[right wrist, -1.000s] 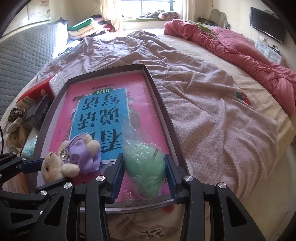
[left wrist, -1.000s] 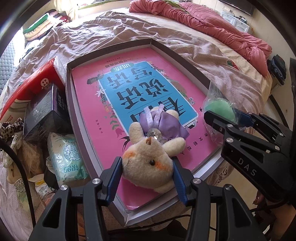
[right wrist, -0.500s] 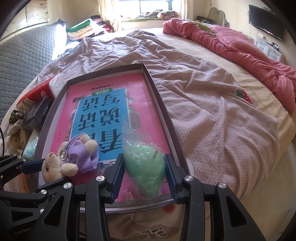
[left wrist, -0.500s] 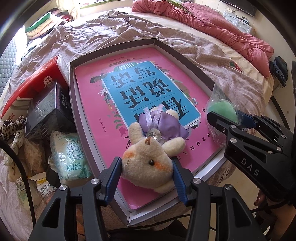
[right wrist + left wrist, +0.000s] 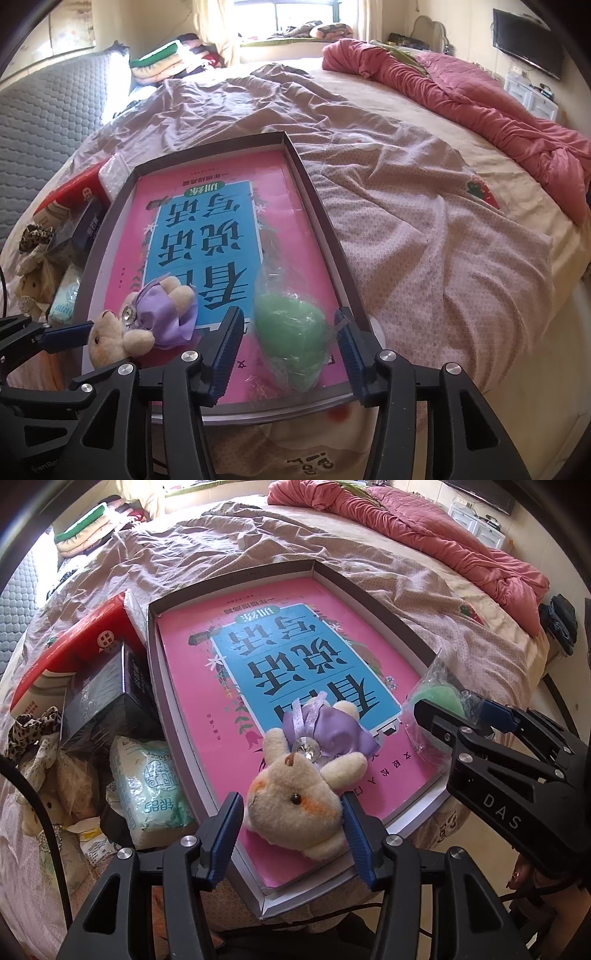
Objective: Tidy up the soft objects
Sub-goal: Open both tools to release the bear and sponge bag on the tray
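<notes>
- Left wrist view: your left tool [image 5: 291,832] is sitting apart around the plush bear's [image 5: 295,801] head, its pads just beside the fur; the bear is lying on the pink book [image 5: 258,672] inside the grey box [image 5: 354,587]. "DAS" is showing on your right tool [image 5: 461,716].
- Right wrist view: your right tool [image 5: 288,350] is standing apart around the bagged green sponge [image 5: 291,336], near the box's front rim, with open bed [image 5: 424,221] lying to the right.

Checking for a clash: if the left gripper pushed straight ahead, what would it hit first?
The left gripper already brackets the plush bear's head, so it would press into the bear first, with the pink book beneath, though depth is uncertain.
</notes>
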Action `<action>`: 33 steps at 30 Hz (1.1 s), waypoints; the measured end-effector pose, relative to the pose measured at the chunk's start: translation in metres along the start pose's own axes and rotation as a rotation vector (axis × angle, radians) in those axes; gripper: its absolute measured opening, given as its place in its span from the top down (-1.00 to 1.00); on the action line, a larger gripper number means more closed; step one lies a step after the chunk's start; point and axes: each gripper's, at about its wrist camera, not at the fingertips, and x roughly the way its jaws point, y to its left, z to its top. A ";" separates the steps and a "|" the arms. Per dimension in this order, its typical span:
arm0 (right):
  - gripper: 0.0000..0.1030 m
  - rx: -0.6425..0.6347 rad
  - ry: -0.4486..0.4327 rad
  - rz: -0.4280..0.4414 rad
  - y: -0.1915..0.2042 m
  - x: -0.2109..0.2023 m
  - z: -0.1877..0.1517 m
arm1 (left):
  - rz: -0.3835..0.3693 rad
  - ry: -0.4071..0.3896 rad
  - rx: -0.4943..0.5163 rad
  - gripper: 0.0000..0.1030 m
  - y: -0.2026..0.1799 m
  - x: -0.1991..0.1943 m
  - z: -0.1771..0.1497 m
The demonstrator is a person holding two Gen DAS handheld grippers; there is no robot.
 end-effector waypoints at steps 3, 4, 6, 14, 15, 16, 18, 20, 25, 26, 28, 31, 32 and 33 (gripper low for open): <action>-0.06 -0.004 -0.007 -0.005 0.001 -0.003 0.001 | -0.007 -0.009 -0.005 -0.15 0.001 -0.005 -0.001; -0.08 -0.005 -0.008 -0.005 0.002 -0.004 0.001 | -0.008 -0.014 -0.006 -0.21 0.001 -0.007 -0.001; -0.13 -0.007 -0.012 -0.010 0.003 -0.006 0.003 | -0.012 -0.022 -0.007 -0.22 0.003 -0.011 -0.002; -0.15 -0.007 -0.039 -0.026 0.005 -0.017 0.007 | -0.032 -0.056 -0.028 -0.32 0.011 -0.028 -0.002; -0.15 -0.007 -0.044 -0.029 0.004 -0.019 0.007 | -0.036 -0.065 -0.033 -0.34 0.012 -0.031 -0.003; -0.16 -0.004 -0.049 -0.031 0.004 -0.021 0.008 | -0.040 -0.071 -0.037 -0.36 0.013 -0.035 -0.002; -0.21 0.000 -0.057 -0.033 0.003 -0.025 0.009 | -0.051 -0.085 -0.045 -0.40 0.017 -0.042 -0.003; -0.36 0.003 -0.077 -0.034 0.002 -0.030 0.011 | -0.057 -0.102 -0.052 -0.45 0.022 -0.050 -0.004; -0.36 0.016 -0.109 -0.034 -0.001 -0.039 0.014 | -0.061 -0.136 -0.091 -0.47 0.039 -0.069 -0.006; -0.37 0.019 -0.114 -0.034 -0.001 -0.041 0.015 | -0.061 -0.143 -0.102 -0.47 0.044 -0.072 -0.007; -0.37 0.019 -0.129 -0.025 0.000 -0.047 0.017 | -0.057 -0.161 -0.127 -0.47 0.056 -0.081 -0.010; -0.38 0.016 -0.165 -0.009 0.005 -0.059 0.021 | -0.029 -0.194 -0.160 -0.47 0.076 -0.096 -0.016; -0.39 0.016 -0.178 0.003 0.007 -0.064 0.023 | -0.019 -0.198 -0.170 -0.48 0.082 -0.099 -0.018; -0.39 0.015 -0.187 0.014 0.010 -0.068 0.026 | -0.006 -0.202 -0.182 -0.48 0.090 -0.103 -0.020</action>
